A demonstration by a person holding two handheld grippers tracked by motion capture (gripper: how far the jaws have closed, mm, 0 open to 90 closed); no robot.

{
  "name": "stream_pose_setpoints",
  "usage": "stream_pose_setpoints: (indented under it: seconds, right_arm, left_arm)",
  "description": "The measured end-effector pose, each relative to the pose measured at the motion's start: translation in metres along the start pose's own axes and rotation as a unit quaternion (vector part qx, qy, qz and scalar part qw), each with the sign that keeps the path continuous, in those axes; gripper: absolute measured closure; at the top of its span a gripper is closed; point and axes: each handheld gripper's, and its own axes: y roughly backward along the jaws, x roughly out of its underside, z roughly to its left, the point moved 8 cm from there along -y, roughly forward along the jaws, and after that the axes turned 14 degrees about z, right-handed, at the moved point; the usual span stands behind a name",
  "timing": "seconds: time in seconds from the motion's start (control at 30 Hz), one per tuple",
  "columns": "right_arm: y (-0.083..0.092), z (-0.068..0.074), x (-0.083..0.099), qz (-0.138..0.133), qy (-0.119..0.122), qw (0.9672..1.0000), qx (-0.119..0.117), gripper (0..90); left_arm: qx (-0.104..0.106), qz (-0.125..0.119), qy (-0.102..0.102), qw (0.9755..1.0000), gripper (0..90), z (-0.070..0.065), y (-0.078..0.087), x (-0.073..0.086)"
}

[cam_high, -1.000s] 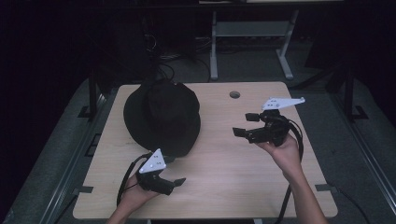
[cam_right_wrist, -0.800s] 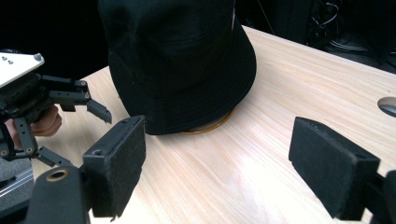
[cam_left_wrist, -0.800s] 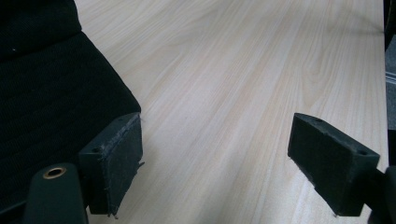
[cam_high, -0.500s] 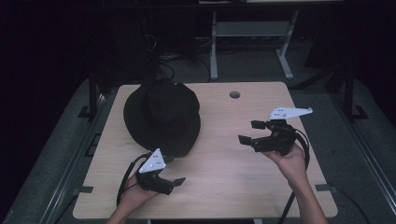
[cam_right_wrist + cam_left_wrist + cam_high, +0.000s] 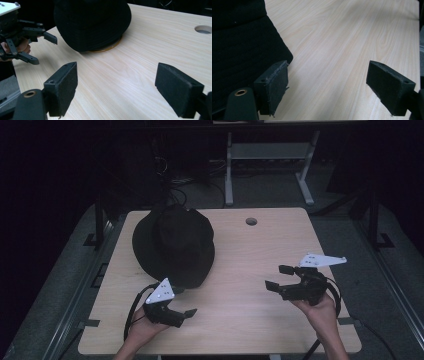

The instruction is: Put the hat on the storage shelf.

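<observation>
1. The worktop [image 5: 235, 255] is carrying everything, its pale wood lying bare across the middle and right, with a round hole [image 5: 251, 221] sitting near its far edge.
2. The hat [image 5: 173, 245], black and brimmed, is resting crown up on the worktop's far left part; in the right gripper view an amber rim [image 5: 106, 48] is peeking out from under its near edge.
3. The right tongs [image 5: 280, 278] are hovering over the near right part of the worktop, held in the person's right hand [image 5: 322, 310], well apart from the hat and pointing left toward it; the jaws are standing spread with nothing between them.
4. The left tongs [image 5: 185, 302] are sitting low at the near left, just beside the hat's brim, in the person's left hand [image 5: 142, 332]; the jaws are spread wide and gripping nothing, one jaw lying close against the brim's edge in the left gripper view.
</observation>
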Motion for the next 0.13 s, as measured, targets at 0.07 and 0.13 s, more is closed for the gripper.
stream_pose_setpoints:
  seconds: [0.07, 0.13]
  right_arm:
    - [0.0017, 0.0002, 0.0054, -0.005, -0.005, 1.0, 0.0, 17.6]
    - [0.0029, 0.0017, 0.0116, -0.008, -0.003, 1.0, 0.002, 17.5]
  left_arm:
    - [0.004, -0.002, 0.005, 1.0, 17.2, -0.0005, 0.0008, -0.0008]
    - [0.001, -0.003, 0.001, 1.0, 17.3, -0.0019, 0.0015, -0.0013]
